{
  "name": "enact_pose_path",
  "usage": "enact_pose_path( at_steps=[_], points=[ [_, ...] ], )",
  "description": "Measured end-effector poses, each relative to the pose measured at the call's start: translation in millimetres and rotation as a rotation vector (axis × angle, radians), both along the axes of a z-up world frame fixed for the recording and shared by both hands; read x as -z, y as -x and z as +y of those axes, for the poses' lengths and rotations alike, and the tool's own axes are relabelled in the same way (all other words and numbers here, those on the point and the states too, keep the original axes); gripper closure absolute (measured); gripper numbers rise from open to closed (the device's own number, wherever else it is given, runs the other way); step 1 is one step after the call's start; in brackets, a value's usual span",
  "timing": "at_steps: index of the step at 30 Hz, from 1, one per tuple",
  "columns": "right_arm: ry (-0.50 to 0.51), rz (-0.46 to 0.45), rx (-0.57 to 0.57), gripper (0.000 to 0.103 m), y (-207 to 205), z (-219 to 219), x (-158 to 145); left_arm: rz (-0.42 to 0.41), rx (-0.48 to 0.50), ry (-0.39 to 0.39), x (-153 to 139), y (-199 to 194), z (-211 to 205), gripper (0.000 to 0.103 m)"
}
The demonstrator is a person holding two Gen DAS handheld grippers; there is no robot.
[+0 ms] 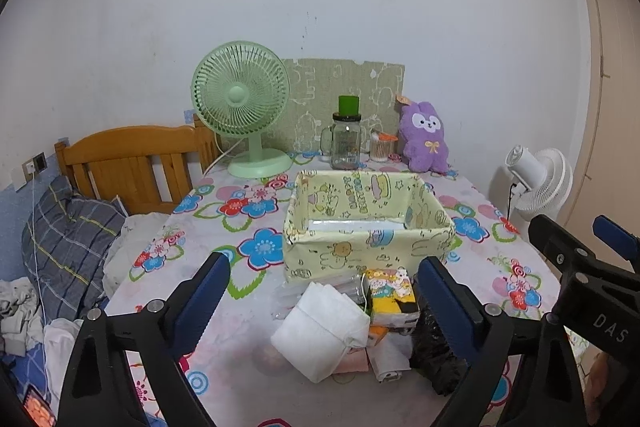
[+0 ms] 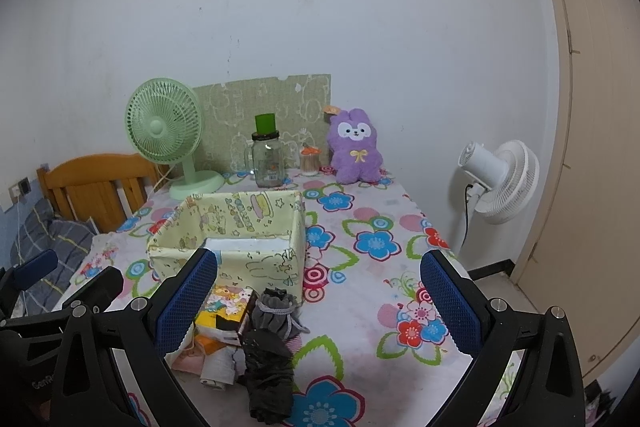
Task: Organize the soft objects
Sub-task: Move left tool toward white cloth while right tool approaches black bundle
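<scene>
Both grippers, left gripper (image 1: pixel 324 301) and right gripper (image 2: pixel 318 301), hang spread and empty (nothing pinched), so closing on the heaped soft pile (image 1: pixel 344 323) between the left jaws risks snagging several items together.

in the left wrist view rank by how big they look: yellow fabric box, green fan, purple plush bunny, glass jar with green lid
1. yellow fabric box, though it sits nearest the camera
2. green fan
3. purple plush bunny
4. glass jar, narrower than the bunny but close to it in height, so those two are nearly level
</scene>
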State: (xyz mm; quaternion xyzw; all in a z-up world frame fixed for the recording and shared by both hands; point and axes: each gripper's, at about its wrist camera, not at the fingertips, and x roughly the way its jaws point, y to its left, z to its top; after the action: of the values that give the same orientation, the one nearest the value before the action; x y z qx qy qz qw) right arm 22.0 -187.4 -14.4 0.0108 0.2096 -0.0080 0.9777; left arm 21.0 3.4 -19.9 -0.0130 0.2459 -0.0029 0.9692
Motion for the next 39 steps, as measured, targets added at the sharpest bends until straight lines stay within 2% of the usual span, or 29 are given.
enact_pose_path(
  at_steps=[6, 18, 23, 32, 39],
  points=[
    [0.009, 0.028, -0.013, 0.005, -8, 4, 13, 0.036, 0.026, -0.003, 15, -9, -1, 0.013],
    [0.009, 0.074, -0.054, 0.005, -23, 16, 38, 0.117, 0.053, 0.004, 45, -20, -11, 0.013],
    [-0.007, 0.077, -0.064, 0.006, -25, 19, 47, 0.125, 0.057, 0.013, 52, -21, -12, 0.015],
    [0.0, 0.146, -0.073, 0.008, -35, 28, 72, 0.183, 0.049, -0.016, 78, -30, -15, 0.015],
    [-0.006, 0.221, -0.077, 0.011, -46, 30, 91, 0.224, 0.043, -0.043, 94, -37, -16, 0.02]
  ],
)
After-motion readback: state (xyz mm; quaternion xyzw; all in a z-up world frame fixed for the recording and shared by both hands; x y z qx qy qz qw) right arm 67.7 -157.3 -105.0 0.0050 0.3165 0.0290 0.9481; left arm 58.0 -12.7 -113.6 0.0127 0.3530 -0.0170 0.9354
